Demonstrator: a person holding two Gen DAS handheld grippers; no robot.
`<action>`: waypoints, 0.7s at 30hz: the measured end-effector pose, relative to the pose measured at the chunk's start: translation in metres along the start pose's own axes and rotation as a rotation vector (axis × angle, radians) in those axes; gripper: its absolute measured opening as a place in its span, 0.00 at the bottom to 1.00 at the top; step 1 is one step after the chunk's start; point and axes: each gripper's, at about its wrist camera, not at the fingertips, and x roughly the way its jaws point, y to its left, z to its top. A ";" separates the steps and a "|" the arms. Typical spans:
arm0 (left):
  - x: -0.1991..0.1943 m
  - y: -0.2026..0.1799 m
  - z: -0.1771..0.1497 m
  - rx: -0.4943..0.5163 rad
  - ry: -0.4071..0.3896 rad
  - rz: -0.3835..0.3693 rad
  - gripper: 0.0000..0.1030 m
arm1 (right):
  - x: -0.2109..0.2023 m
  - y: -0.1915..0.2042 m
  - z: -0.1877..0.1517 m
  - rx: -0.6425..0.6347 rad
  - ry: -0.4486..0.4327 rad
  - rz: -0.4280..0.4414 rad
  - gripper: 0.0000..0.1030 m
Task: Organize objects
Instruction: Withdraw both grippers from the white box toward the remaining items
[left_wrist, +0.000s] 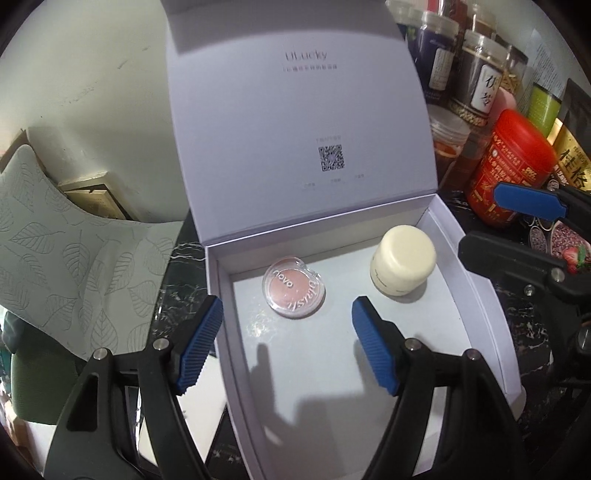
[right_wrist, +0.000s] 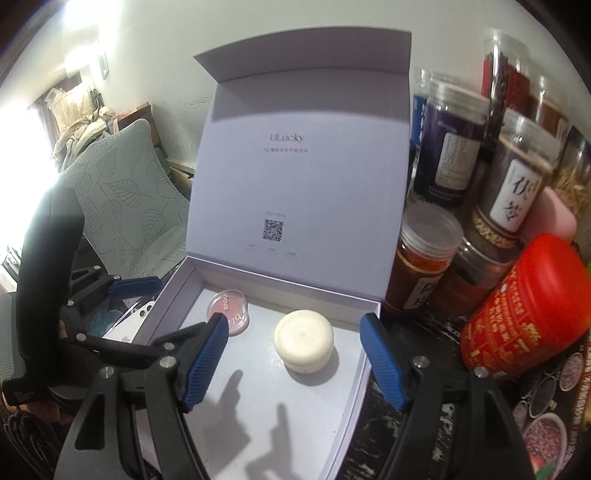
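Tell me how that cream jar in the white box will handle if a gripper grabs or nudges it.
The cream jar looks squat and wide, standing on its flat base, so it probably won't tip easily. Its smooth rounded lid may be slippery for the pads. On the box floor's smooth surface it would likely slide rather than roll when pushed.

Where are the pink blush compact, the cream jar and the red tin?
pink blush compact (left_wrist: 294, 292), left wrist view, lid centre.
cream jar (right_wrist: 303, 339), right wrist view, lid top.
red tin (right_wrist: 524, 325), right wrist view, printed side.
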 end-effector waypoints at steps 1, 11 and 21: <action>-0.008 -0.003 -0.001 -0.001 -0.005 0.001 0.70 | -0.005 0.001 -0.001 -0.003 -0.003 -0.001 0.73; -0.076 -0.015 -0.012 -0.008 -0.067 0.016 0.72 | -0.053 0.023 -0.001 -0.022 -0.055 -0.022 0.74; -0.127 -0.019 -0.024 -0.001 -0.137 0.032 0.77 | -0.102 0.039 -0.011 -0.038 -0.101 -0.039 0.75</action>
